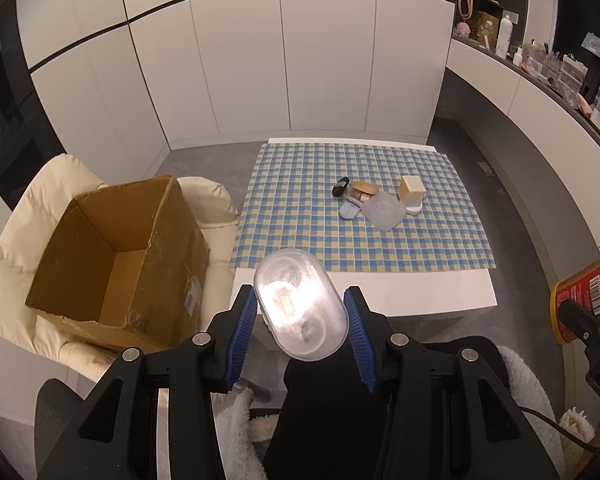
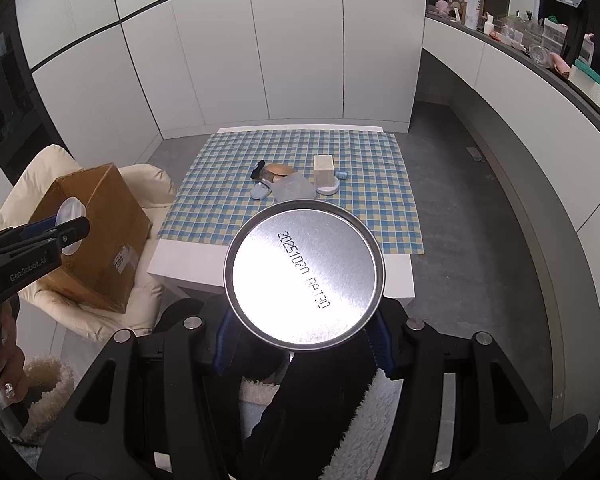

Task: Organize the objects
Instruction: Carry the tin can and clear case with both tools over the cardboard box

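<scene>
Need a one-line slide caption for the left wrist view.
Left gripper holds a clear oval container beside an open cardboard box.

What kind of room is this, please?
Probably a home living area: a low white table with a checked cloth, a cream padded chair holding a cardboard box, white cabinets behind.

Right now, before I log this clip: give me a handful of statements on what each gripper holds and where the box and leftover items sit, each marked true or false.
1. The left gripper holds a clear oval container. True.
2. The right gripper is open and holds nothing. False: it is shut on a red can, whose metal end faces its camera.
3. The cardboard box stands on the checked tablecloth. False: it sits on a cream chair beside the table.
4. The box's top is open. True.
5. Several small items remain clustered on the checked tablecloth. True.
</scene>
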